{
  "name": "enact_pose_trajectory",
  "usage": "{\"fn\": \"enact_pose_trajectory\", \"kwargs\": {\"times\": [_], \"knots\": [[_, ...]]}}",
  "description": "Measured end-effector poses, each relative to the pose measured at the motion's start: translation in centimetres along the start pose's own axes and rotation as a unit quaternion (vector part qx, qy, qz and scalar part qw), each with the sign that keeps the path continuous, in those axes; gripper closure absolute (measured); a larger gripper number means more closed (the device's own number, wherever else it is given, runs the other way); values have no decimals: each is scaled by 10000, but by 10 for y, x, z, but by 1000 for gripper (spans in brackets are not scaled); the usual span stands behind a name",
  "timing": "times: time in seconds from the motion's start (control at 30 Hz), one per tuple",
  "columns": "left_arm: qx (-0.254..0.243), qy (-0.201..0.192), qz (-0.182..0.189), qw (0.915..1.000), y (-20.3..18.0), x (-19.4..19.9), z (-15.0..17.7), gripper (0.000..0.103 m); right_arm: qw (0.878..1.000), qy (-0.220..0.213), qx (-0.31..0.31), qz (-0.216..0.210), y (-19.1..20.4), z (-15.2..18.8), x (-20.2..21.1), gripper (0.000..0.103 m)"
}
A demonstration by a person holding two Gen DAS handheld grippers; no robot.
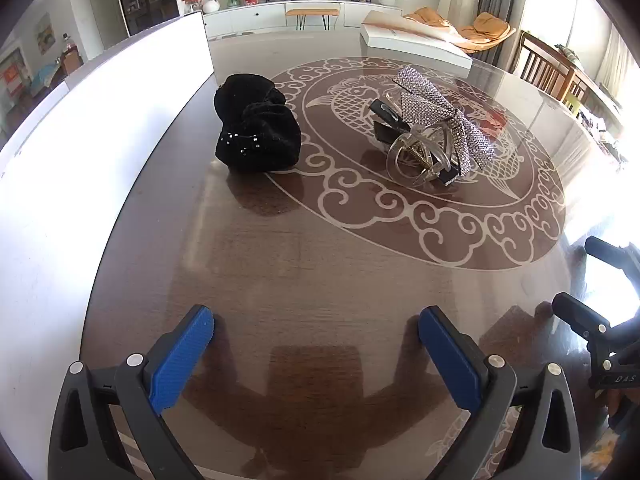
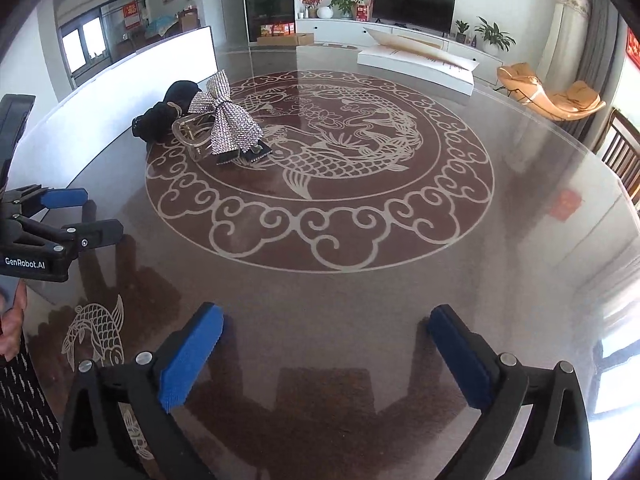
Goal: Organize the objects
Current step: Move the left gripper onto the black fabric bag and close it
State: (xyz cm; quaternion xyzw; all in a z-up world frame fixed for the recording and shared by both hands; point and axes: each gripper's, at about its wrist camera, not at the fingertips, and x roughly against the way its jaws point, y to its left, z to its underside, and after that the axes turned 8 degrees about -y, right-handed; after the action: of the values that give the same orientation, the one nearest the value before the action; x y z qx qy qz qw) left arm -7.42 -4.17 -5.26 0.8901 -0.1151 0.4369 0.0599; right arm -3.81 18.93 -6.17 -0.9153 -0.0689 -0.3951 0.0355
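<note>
On the glass table, both grippers hang spread wide and empty: left gripper, right gripper. I note the black scrunchie and sparkly bow clip just beside each other, far side. Suggest approaching low, straddling one item squarely, avoiding its neighbour.
</note>
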Motion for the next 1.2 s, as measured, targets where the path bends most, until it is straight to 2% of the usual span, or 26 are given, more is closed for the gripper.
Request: {"fn": "enact_pose_trajectory", "kwargs": {"times": [0.37,0.53,0.77,1.2], "knots": [[69,-59,-34,10000,0,1,1,0,10000,0,2,-1,0,0,0,0],[245,-84,-146,9996,2,0,-1,0,10000,0,4,-2,0,0,0,0],[835,-289,-33,9961,19,3,-5,0,10000,1,5,-3,0,0,0,0],[946,-941,-249,9907,25,21,-16,0,10000,-1,6,-4,0,0,0,0]]}}
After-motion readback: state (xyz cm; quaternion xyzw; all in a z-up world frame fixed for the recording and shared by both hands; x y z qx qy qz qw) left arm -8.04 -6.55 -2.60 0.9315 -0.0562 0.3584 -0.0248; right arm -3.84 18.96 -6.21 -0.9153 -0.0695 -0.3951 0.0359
